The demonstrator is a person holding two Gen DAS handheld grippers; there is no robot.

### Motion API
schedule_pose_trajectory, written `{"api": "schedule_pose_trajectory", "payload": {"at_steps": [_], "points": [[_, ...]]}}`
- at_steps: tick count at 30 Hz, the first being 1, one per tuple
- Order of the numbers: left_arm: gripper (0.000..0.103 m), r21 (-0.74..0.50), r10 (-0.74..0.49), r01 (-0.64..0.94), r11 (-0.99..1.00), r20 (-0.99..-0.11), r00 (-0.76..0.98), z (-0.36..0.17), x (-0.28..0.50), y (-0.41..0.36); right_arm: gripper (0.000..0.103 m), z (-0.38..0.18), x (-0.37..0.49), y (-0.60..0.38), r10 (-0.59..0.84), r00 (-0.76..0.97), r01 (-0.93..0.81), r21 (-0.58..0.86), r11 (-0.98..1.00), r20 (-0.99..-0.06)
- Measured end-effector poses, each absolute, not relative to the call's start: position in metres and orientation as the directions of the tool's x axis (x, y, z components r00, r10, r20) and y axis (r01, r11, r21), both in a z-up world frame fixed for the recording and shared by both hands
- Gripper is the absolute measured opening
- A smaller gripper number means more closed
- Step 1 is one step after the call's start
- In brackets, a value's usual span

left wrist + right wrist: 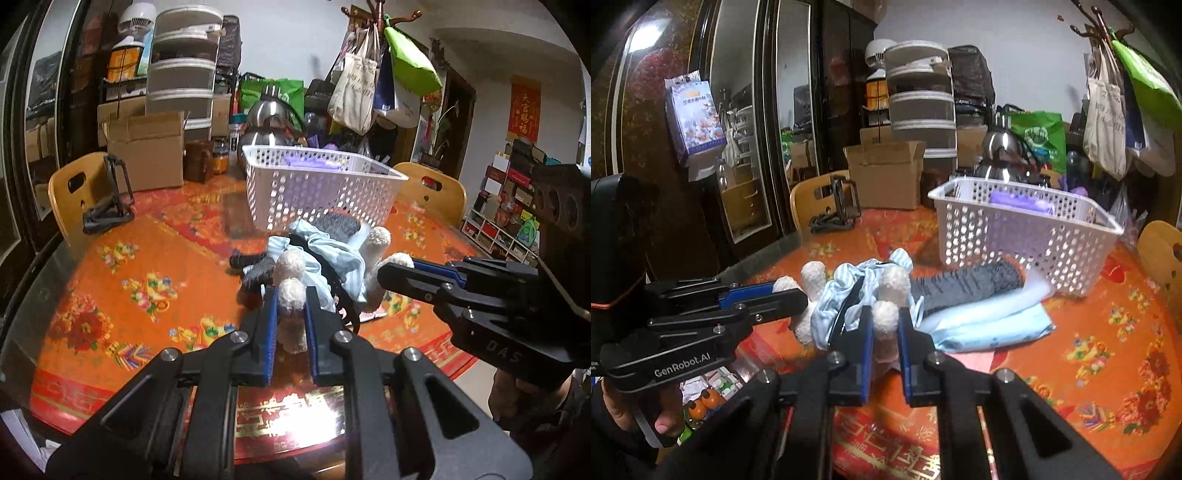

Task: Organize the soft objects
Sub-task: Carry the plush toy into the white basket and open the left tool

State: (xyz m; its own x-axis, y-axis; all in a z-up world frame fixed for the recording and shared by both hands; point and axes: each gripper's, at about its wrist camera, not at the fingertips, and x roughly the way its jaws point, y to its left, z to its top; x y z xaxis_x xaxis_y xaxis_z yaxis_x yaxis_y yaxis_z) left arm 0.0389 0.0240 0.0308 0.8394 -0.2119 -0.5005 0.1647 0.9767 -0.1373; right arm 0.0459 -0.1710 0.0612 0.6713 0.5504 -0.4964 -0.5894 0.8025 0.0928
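A plush toy (295,266) with cream fuzzy limbs and pale blue striped clothes (846,295) hangs between both grippers over the orange tablecloth. My left gripper (291,295) is shut on one cream limb. My right gripper (885,312) is shut on another cream limb; in the left wrist view it (384,271) reaches in from the right. In the right wrist view the left gripper (799,297) comes in from the left. Behind the toy lie a grey striped soft piece (964,284) and folded pale blue cloth (990,326). A white perforated basket (325,184) (1027,236) stands beyond them with something purple inside.
A black folding stand (110,206) sits at the table's far left beside a wooden chair back (70,188). A cardboard box (147,147), jars and a steel kettle (266,122) crowd the far edge. Another chair back (436,188) stands at the right. A hand (646,413) holds the left gripper's handle.
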Motion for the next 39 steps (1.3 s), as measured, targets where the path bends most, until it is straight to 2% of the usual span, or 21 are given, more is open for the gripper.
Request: {"api": "schedule_pose_trajectory", "payload": {"at_steps": [10, 19, 29, 35, 39], "points": [[0.012, -0.116, -0.233, 0.202, 0.972, -0.422, 0.876, 0.085, 0.053, 0.008, 0.011, 0.102, 0.060, -0.192, 0.551, 0.712, -0.576, 0.087, 0.813, -0.434], [0.012, -0.093, -0.278, 0.263, 0.960, -0.393, 0.877, 0.141, 0.119, -0.019, 0.011, 0.140, 0.121, -0.219, 0.542, 0.727, -0.547, 0.123, 0.828, -0.421], [0.012, -0.168, -0.298, 0.246, 0.955, -0.490, 0.819, 0.181, 0.278, -0.036, 0.010, 0.175, 0.237, -0.229, 0.464, 0.745, -0.478, 0.102, 0.873, -0.479], [0.012, -0.195, -0.303, 0.233, 0.953, -0.566, 0.767, 0.165, 0.362, -0.063, 0.010, 0.160, 0.292, -0.250, 0.408, 0.745, -0.422, 0.101, 0.901, -0.527], [0.012, -0.170, -0.305, 0.254, 0.952, -0.584, 0.753, 0.152, 0.381, -0.096, 0.010, 0.151, 0.306, -0.269, 0.368, 0.754, -0.396, 0.070, 0.915, -0.544]]}}
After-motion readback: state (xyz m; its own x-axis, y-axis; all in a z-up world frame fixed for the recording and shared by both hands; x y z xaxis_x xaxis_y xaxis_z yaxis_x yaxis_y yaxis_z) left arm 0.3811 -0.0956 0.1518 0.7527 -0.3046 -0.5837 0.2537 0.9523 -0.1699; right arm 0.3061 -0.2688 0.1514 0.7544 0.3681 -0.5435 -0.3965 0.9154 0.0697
